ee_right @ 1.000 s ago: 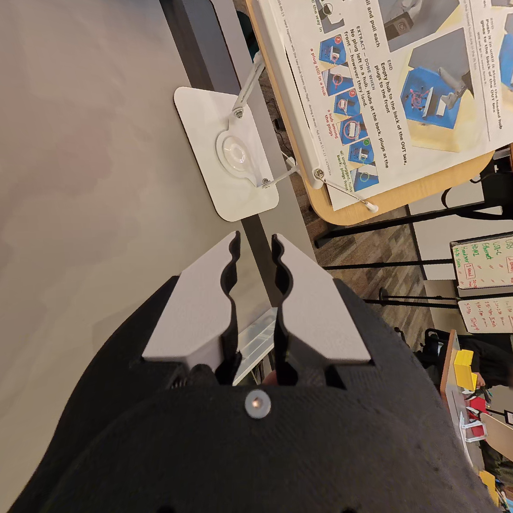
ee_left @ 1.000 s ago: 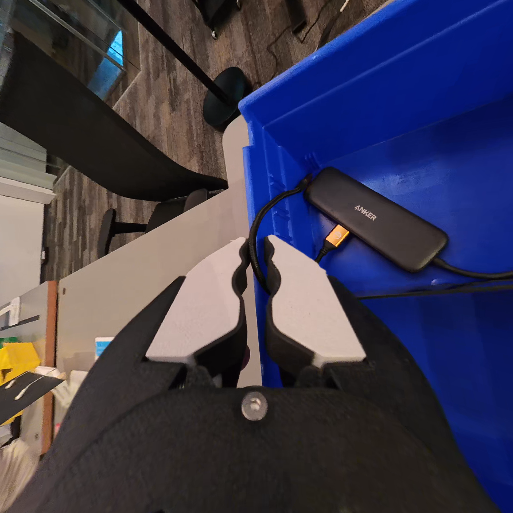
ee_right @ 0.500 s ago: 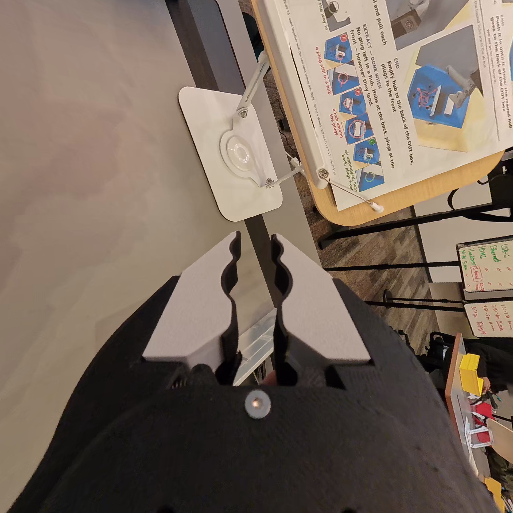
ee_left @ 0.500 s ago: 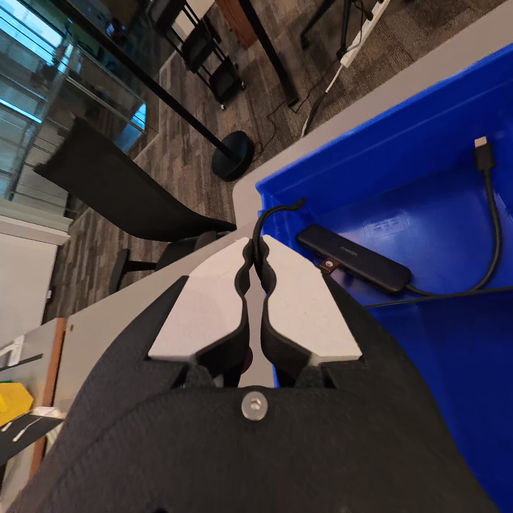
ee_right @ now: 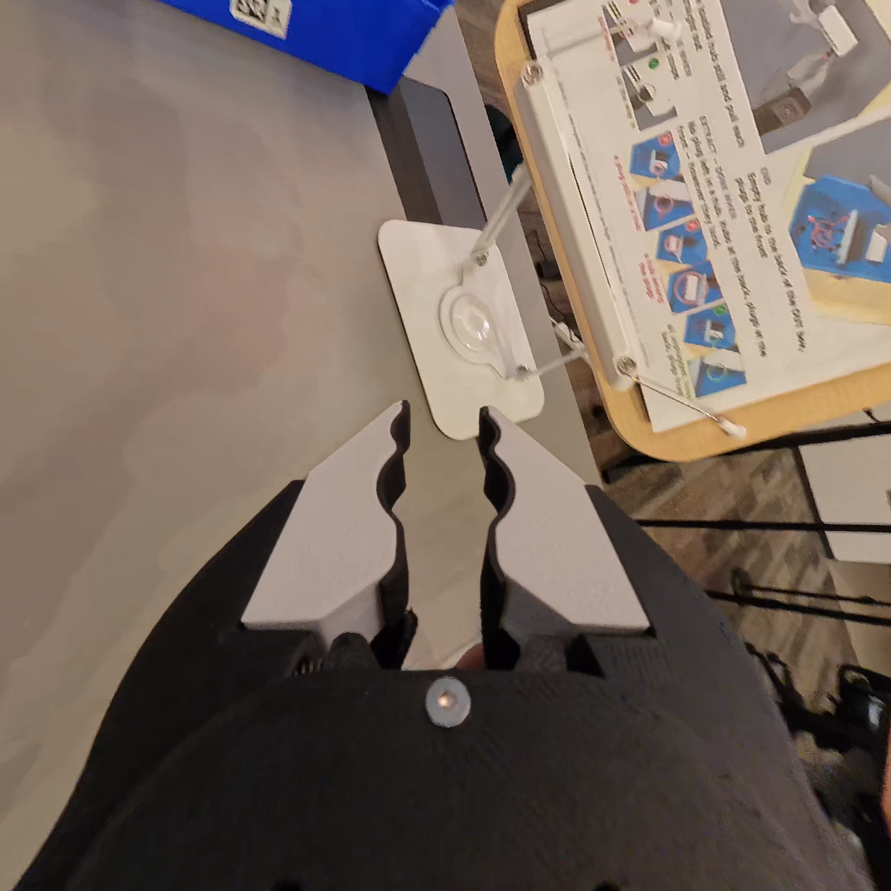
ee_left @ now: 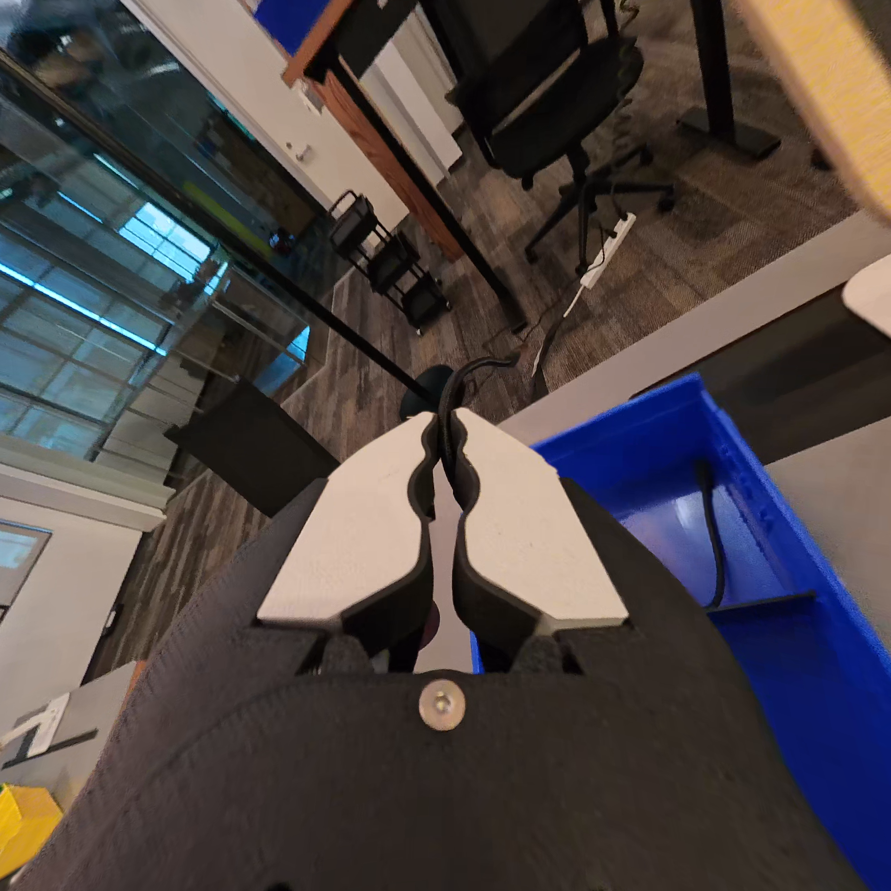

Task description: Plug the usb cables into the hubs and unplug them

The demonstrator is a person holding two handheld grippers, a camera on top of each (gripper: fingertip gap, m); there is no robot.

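Left gripper (ee_left: pixel 446 424): jaws drawn narrow, pinching a black cable (ee_left: pixel 451 400) between the tips. The cable rises above the fingertips, then curls over to the right; its end is blurred, and whether it carries a plug cannot be told.

Blue bin (ee_left: pixel 641 443): to the right of and below the left gripper, standing on the grey desk (ee_left: pixel 602 381). A thin black divider (ee_left: pixel 762 602) crosses it. Inside, a second black cable (ee_left: pixel 713 530) runs down the far compartment. No hub shows in either view.

Right gripper (ee_right: pixel 443 419): jaws moderately apart, nothing between them, held over bare grey desk.

White stand base (ee_right: pixel 463 328): flat on the desk just beyond the right gripper's tips, its rods carrying a tilted wooden board (ee_right: pixel 675 443) with printed instruction sheets (ee_right: pixel 723 241).

Second blue bin (ee_right: pixel 337 43): corner only, at the desk's far edge, bearing a small label.

Background, left wrist view: office chair (ee_left: pixel 554 111), carpeted floor, glass wall.
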